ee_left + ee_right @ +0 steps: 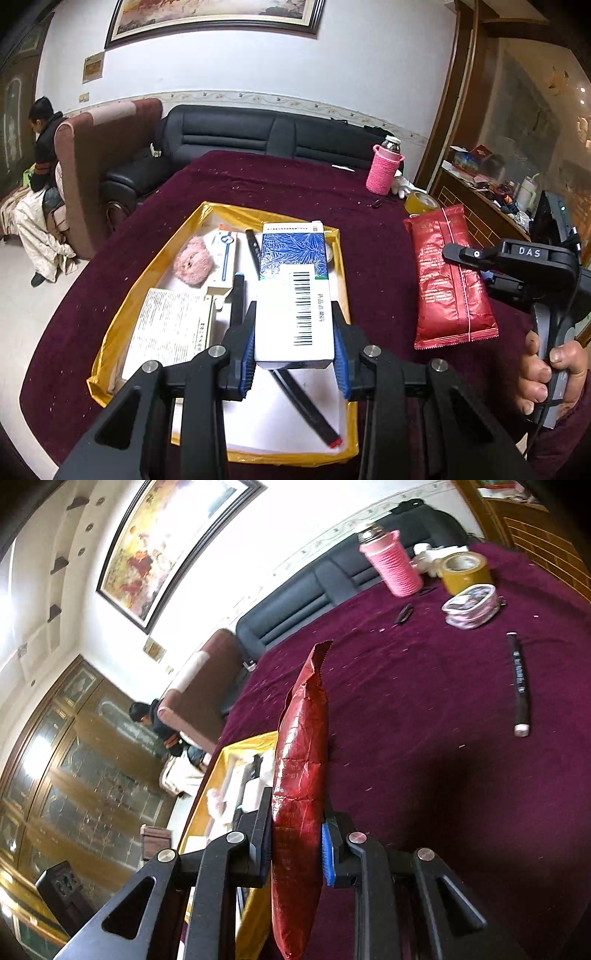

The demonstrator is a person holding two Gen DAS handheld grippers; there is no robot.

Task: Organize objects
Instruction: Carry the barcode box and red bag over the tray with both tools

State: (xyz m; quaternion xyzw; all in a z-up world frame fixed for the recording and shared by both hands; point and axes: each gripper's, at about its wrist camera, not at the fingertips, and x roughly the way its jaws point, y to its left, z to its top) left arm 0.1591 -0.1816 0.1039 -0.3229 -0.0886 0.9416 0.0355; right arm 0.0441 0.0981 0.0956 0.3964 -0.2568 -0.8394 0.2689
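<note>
Left tongs (293, 347) reach out level over the gold tray (147, 280), clenched on a white medicine box (295, 295) with a blue leaf pattern at the far end and a barcode sticker facing up; the box sits right between the blue pads, held above the tray's white bottom. The print next to the barcode is too small to read.

Right tongs (297, 834) are rolled sideways, so the counter (443, 775) looks tilted in that view, and they're gripping a red foil packet (301, 775) on edge, squeezed between both fingers, lifted off the maroon cloth just to the right of the tray. From the left wrist view you can see the person's right hand (550, 380) wrapped around the handle, and the grip body reads "DAS".

Also in the tray: a pink fuzzy puff (194, 264), a black marker (306, 406) with a red end, and a printed leaflet box (170, 328).
</note>
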